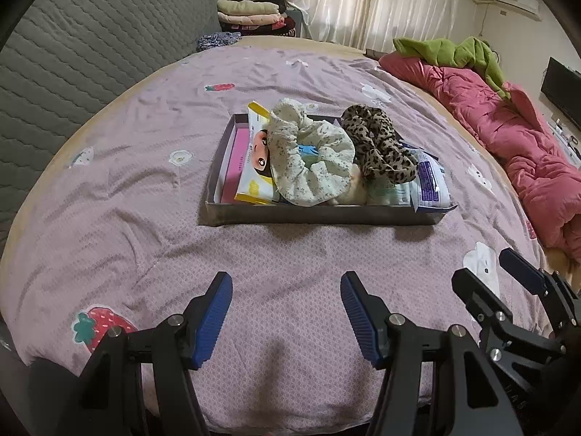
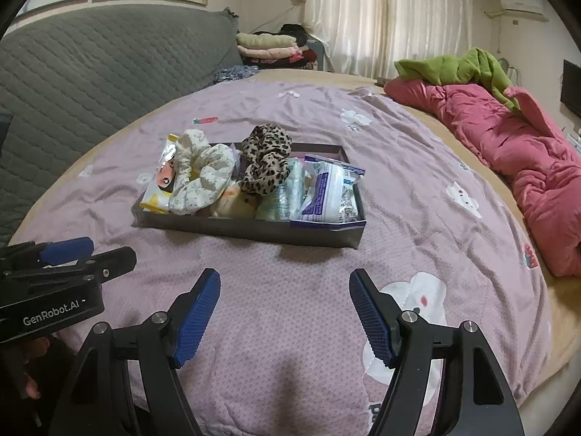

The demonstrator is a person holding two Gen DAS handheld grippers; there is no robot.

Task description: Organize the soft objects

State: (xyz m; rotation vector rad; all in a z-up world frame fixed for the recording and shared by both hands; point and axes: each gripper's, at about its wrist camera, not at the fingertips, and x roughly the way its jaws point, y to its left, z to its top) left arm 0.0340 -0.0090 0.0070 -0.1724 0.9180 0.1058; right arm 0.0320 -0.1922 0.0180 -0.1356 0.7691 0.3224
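Broadly, the lilac bedspread (image 1: 290, 272) fills both views, and the dark shallow box (image 1: 319, 214) lies mid-frame, well beyond both grippers, its long axis running left to right. Inside it sit the pale floral scrunchie (image 1: 312, 160) left of the leopard scrunchie (image 1: 377, 145). The left gripper (image 1: 287, 312) and right gripper (image 2: 285, 312) are both spread wide, holding nothing; neither looks clearly nearer.

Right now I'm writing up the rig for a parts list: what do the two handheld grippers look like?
Both match: the left gripper and right gripper have angular matte-black frames with round silver pivot bolts, and each finger carries a ribbed blue pad. From the right wrist view, the left gripper's black body bears white "GenRobot.AI" lettering. No cables show.
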